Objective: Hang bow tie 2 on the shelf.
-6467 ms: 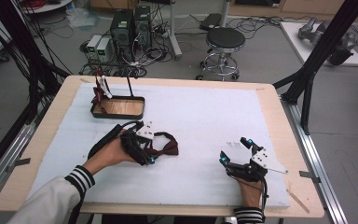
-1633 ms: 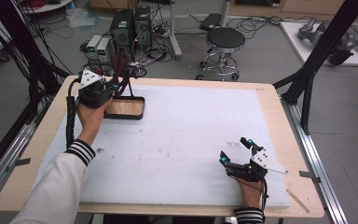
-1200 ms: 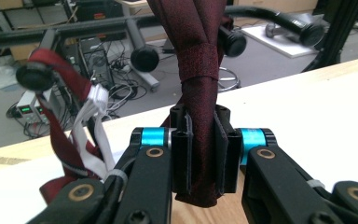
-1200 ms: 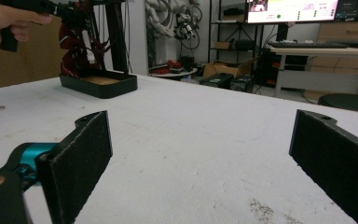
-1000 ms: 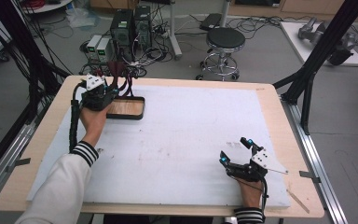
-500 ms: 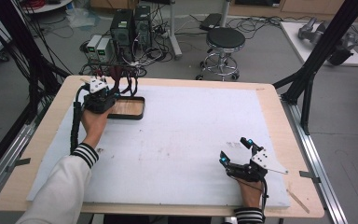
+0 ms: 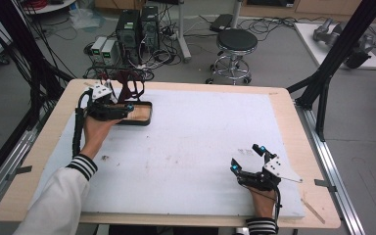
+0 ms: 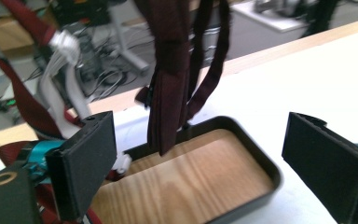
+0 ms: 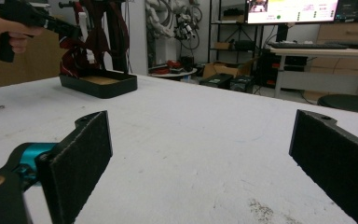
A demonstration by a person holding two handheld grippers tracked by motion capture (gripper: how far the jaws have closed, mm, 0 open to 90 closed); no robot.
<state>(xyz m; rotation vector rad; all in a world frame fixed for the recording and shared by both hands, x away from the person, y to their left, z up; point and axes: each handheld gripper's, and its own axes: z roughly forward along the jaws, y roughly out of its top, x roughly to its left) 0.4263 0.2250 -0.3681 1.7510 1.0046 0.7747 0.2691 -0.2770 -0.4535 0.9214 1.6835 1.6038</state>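
Seen from the high view, a person in a white striped-cuff sleeve (image 7: 61,196) works at a table (image 7: 274,98) covered by a white mat (image 7: 200,142). The left gripper (image 7: 122,108) is held at about 10 o'clock on the table, over the near edge of a black tray (image 7: 144,120) with a wooden floor. Dark maroon straps (image 7: 129,83) hang from a stand at the tray's far side, just beyond the gripper. The right gripper (image 7: 247,157) rests low on the mat at about 5 o'clock, well apart from the tray, its jaws spread wide around nothing. A black stool (image 7: 237,41) and computer towers (image 7: 137,27) stand on the floor beyond the table at 12 o'clock.

In the left gripper view, the two black pads (image 8: 86,163) stand released and far apart, gripping nothing. Between them lies the tray (image 8: 256,163), its wood-grain floor bare. The maroon straps (image 8: 168,84) dangle at 12 o'clock, their lower end over the tray's far half; whether they touch it I cannot tell. A white stand post (image 8: 65,70) and a striped red tie (image 8: 25,100) show at 10 o'clock.

In the right gripper view, its own pads (image 9: 81,158) are likewise open over bare mat (image 9: 191,140). At 11 o'clock, far off, sits the tray (image 9: 98,84), with the left hand (image 9: 2,30) and its gripper above it. A monitor (image 9: 289,9) glows at 1 o'clock.
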